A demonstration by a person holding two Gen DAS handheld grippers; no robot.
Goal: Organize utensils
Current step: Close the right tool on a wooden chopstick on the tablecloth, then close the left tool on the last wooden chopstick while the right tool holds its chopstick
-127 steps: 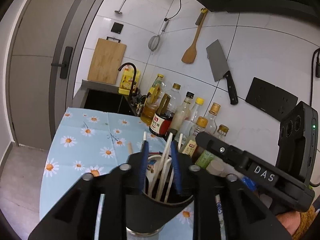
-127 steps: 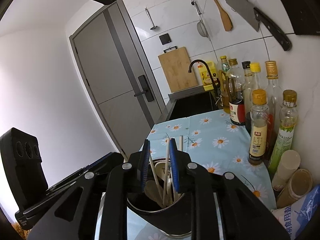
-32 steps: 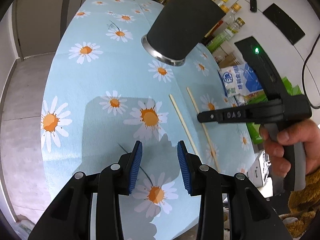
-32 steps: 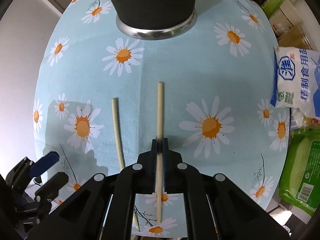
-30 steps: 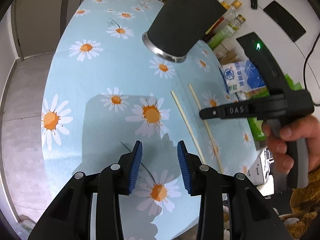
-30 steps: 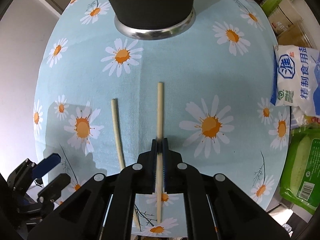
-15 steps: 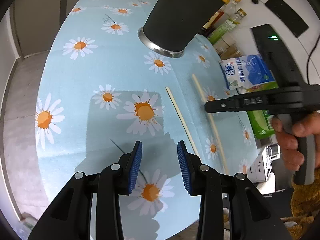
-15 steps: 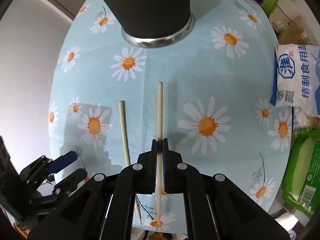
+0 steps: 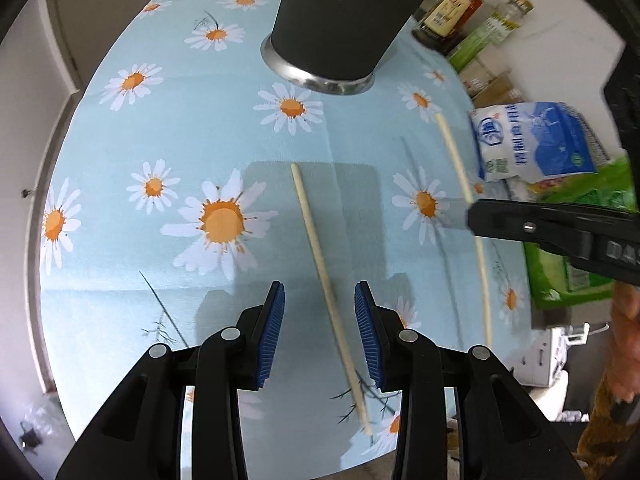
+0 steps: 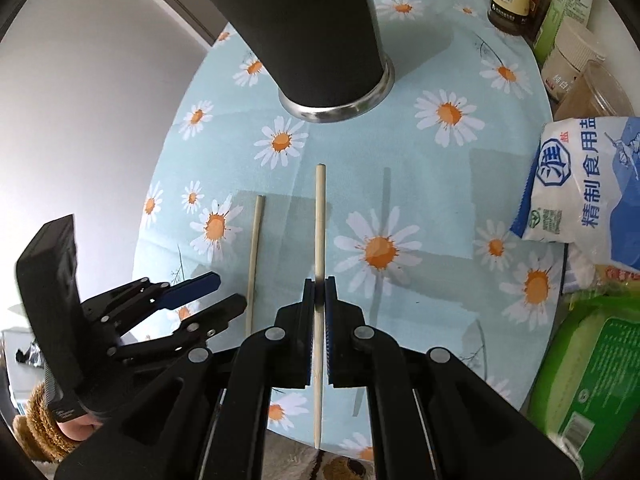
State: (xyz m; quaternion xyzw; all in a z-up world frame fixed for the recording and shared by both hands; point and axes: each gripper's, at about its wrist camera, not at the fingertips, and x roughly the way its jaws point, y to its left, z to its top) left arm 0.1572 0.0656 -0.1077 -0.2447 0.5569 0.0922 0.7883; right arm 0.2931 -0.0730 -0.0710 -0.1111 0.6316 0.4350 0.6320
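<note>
Your right gripper [image 10: 319,312] pinches one chopstick [image 10: 319,216], seemingly lifted, tip toward the black holder [image 10: 308,36] at 12 o'clock. Your left gripper [image 9: 320,320] gapes wide over the other chopstick [image 9: 316,240]; close off-centre and it rolls away.

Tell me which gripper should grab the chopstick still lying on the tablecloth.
Left. The left gripper is open with the loose chopstick running between its fingers, while the right gripper is shut on the other chopstick.
</note>
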